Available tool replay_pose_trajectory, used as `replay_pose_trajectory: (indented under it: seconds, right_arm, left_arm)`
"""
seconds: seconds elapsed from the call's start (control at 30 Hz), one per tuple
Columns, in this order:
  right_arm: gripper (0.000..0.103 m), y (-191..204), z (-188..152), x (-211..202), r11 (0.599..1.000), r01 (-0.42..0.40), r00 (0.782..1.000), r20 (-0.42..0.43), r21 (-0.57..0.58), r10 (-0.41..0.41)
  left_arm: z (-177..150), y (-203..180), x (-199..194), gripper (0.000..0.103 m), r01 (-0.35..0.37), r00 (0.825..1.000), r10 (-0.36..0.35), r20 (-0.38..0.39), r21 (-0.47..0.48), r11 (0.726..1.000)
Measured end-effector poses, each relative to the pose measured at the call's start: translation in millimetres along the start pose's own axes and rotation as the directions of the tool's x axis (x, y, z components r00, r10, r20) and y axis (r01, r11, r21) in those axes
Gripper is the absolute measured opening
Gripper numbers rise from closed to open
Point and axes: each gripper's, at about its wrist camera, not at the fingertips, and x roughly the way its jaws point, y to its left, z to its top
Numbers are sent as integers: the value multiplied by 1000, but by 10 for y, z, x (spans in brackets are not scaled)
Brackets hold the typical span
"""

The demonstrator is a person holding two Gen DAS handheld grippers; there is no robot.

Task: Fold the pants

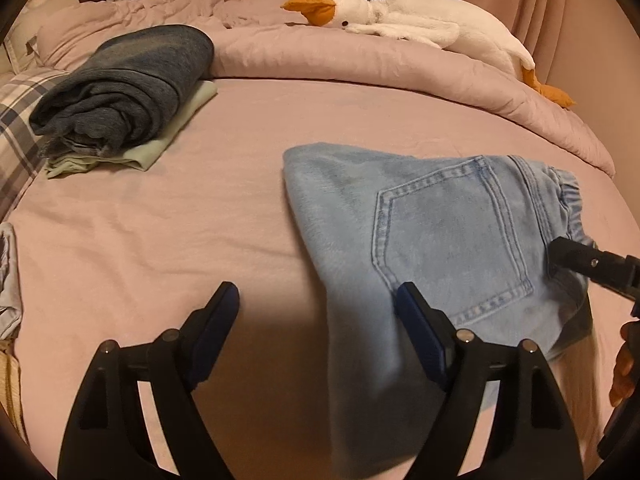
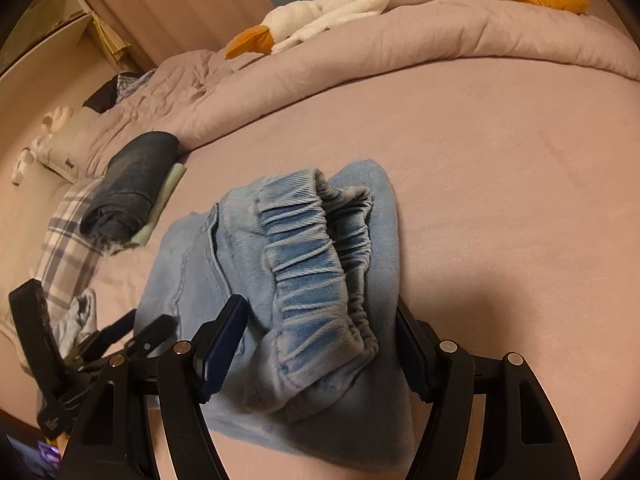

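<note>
Light blue jeans (image 1: 432,232) lie folded on the pink bed sheet, back pocket up, elastic waistband (image 2: 320,264) at the near right. My left gripper (image 1: 316,300) is open, its right finger over the jeans' left edge and its left finger over bare sheet. My right gripper (image 2: 320,320) is open with its fingers spread either side of the bunched waistband, which lies between them. In the left wrist view one right finger (image 1: 572,258) rests at the waistband end. The left gripper also shows in the right wrist view (image 2: 36,328).
A folded dark blue garment (image 1: 124,88) sits on a pale green one (image 1: 160,140) at the far left. A white plush goose (image 1: 420,16) lies on the rolled pink duvet (image 1: 360,60). A plaid cloth (image 1: 16,136) lies at the left edge.
</note>
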Motion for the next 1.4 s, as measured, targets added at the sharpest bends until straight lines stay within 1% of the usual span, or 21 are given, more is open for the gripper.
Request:
replay_pose_trajectory:
  seconds: [0.07, 0.13, 0.23, 0.27, 0.3, 0.4, 0.57, 0.63, 0.7, 0.87, 0.93, 0.97, 1.0, 1.03, 1.1, 1.13, 1.27, 1.33, 1.4]
  right_arm:
    - [69, 6, -13, -71, 1000, 24, 999, 25, -13, -24]
    - [69, 3, -28, -119, 998, 45, 998, 40, -38, -44]
    - [69, 16, -55, -1, 988, 120, 993, -1, -92, -121]
    - [69, 19, -58, 55, 984, 143, 989, -19, -105, -145]
    - [69, 9, -61, 120, 979, 170, 984, -37, -115, -176]
    - [72, -78, -64, 219, 982, 170, 984, -47, -78, -174]
    - [75, -90, -78, 216, 980, 183, 983, -19, -75, -185]
    - [75, -56, -71, 131, 979, 194, 981, -17, -60, -195]
    - [75, 23, -120, -5, 978, 197, 980, 4, -65, -197]
    - [75, 206, -226, -301, 972, 207, 978, 48, -111, -203]
    - [76, 277, -261, -391, 969, 209, 978, 57, -133, -203]
    - [77, 308, -273, -435, 967, 210, 977, 63, -142, -203]
    - [82, 345, -300, -497, 966, 210, 977, 70, -150, -201]
    - [90, 365, -317, -533, 966, 209, 977, 74, -152, -200]
    - [99, 391, -362, -619, 967, 206, 977, 86, -153, -195]
    - [100, 416, -393, -670, 967, 198, 978, 91, -158, -186]
    - [101, 518, -500, -820, 960, 210, 976, 105, -185, -193]
    - [102, 564, -539, -898, 957, 214, 974, 113, -195, -195]
    - [102, 604, -580, -974, 955, 222, 972, 120, -194, -202]
  left_arm:
    - [-26, 27, -6, 81, 6, 1000, -6, -1, -3, 1000]
    - [-62, 21, 30, 83, -4, 1000, 4, -9, 5, 1000]
    - [-89, 18, 120, 83, -4, 1000, 3, -26, -8, 1000]
    - [-89, 28, 140, 84, 0, 1000, -1, -30, -16, 1000]
    - [-87, 37, 151, 88, -3, 999, 2, -33, -23, 1000]
    - [-82, 66, 174, 94, -10, 999, 9, -38, -31, 999]
    - [-65, 25, 97, 94, -34, 998, 32, -48, -30, 999]
    - [-71, 11, 11, 93, -36, 998, 34, -50, -34, 999]
    - [-93, -2, -109, 93, -37, 998, 36, -44, -32, 999]
    - [-144, -18, -462, 93, -45, 999, 44, -15, -36, 998]
    - [-168, -27, -586, 96, -55, 998, 55, -6, -33, 998]
    - [-192, -36, -669, 101, -83, 997, 83, -4, -28, 996]
    - [-211, -35, -725, 102, -97, 995, 97, -4, -32, 995]
    - [-233, -25, -780, 102, -96, 995, 96, -1, -39, 995]
    - [-288, -8, -918, 102, -80, 997, 80, -3, -57, 995]
    - [-304, -4, -967, 102, -79, 997, 79, -4, -65, 995]
    - [-389, -24, -1229, 102, -130, 991, 131, 3, -74, 989]
    - [-425, -45, -1331, 102, -131, 991, 132, 8, -71, 989]
    - [-469, -69, -1458, 102, -146, 989, 147, 12, -68, 987]
